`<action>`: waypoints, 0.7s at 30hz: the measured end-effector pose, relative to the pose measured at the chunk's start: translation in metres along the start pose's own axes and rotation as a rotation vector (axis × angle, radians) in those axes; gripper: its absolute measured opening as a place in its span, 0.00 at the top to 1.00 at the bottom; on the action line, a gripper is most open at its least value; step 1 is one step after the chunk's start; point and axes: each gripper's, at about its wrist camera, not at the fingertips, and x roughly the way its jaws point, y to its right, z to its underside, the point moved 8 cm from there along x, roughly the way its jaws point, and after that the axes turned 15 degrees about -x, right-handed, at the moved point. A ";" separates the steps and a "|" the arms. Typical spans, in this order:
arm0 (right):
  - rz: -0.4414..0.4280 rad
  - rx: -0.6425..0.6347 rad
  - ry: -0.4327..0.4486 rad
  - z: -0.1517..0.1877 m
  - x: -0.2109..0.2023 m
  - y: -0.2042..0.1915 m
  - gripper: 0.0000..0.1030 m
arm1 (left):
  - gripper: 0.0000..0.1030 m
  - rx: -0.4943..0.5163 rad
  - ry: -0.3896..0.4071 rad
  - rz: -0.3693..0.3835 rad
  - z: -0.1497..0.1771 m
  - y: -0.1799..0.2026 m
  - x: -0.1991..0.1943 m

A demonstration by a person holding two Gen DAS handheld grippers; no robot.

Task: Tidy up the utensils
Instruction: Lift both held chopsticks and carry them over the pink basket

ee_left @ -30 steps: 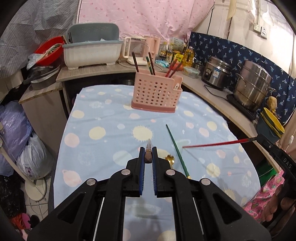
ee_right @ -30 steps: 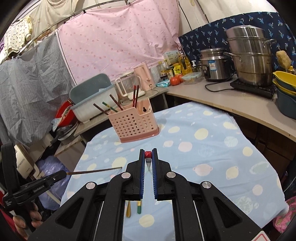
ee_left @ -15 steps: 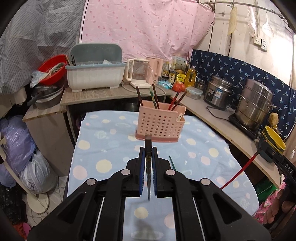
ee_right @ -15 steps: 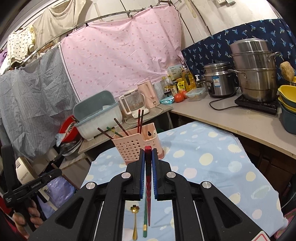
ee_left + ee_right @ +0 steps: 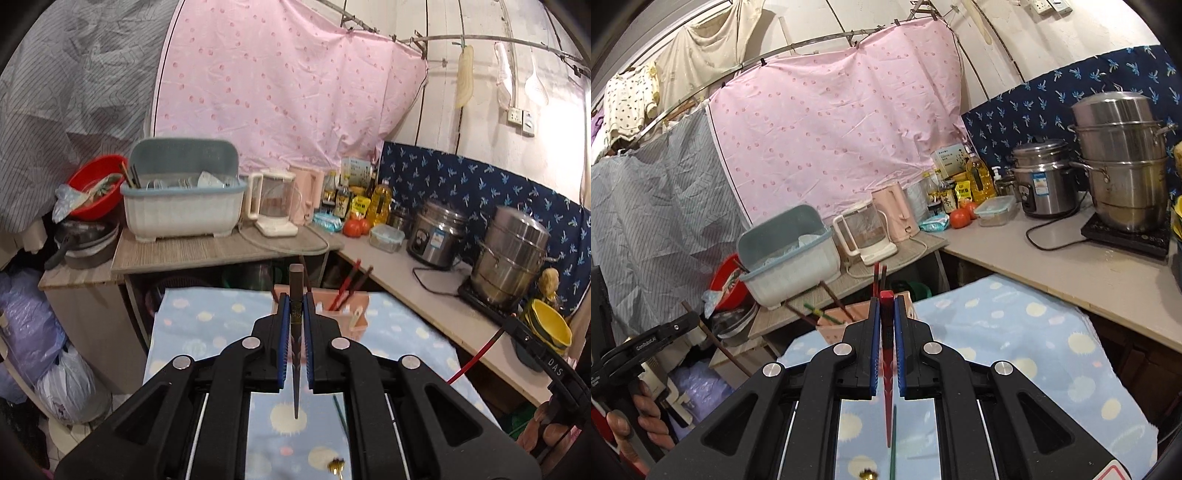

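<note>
Because each chopstick is a thin, stiff, light stick with a smooth lacquered skin, it will pivot or slide in a pinch unless it is taken near its thick square end, and that is where both are held. The brown chopstick point(image 5: 296, 317) stands nearly upright in the left gripper point(image 5: 296, 314), its blunt top poking above the blue pads and its tapered tip hanging free below, the jaws pressed together on it. The red chopstick point(image 5: 886, 350) is pinched the same way in the right gripper point(image 5: 886, 325), point down. Both sticks hang above the blue spotted tablecloth point(image 5: 207, 325), short of the pink utensil basket point(image 5: 354, 314) at the far end of the table, which already holds several chopsticks leaning in its compartments. Judging by this, the next step is to carry each stick over the basket and lower it tip first. A green chopstick point(image 5: 893, 443) and a gold spoon point(image 5: 336, 463) lie on the cloth below the grippers, not yet sorted. Beyond the table a counter carries a dish rack point(image 5: 181, 199), a kettle and steel pots.
</note>
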 end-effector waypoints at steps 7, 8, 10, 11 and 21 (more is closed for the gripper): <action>0.014 -0.018 0.056 -0.051 0.039 0.005 0.93 | 0.93 0.009 0.095 0.011 -0.059 0.021 0.021; 0.017 -0.021 0.061 -0.058 0.047 0.006 0.93 | 0.93 0.006 0.107 0.012 -0.067 0.023 0.025; 0.016 -0.017 0.066 -0.068 0.059 0.008 0.93 | 0.93 -0.001 0.133 0.008 -0.084 0.026 0.033; 0.014 -0.015 0.067 -0.072 0.064 0.008 0.93 | 0.93 -0.004 0.138 0.008 -0.090 0.027 0.037; 0.037 -0.021 0.087 -0.097 0.113 0.011 0.93 | 0.93 0.010 0.192 -0.036 -0.130 0.033 0.080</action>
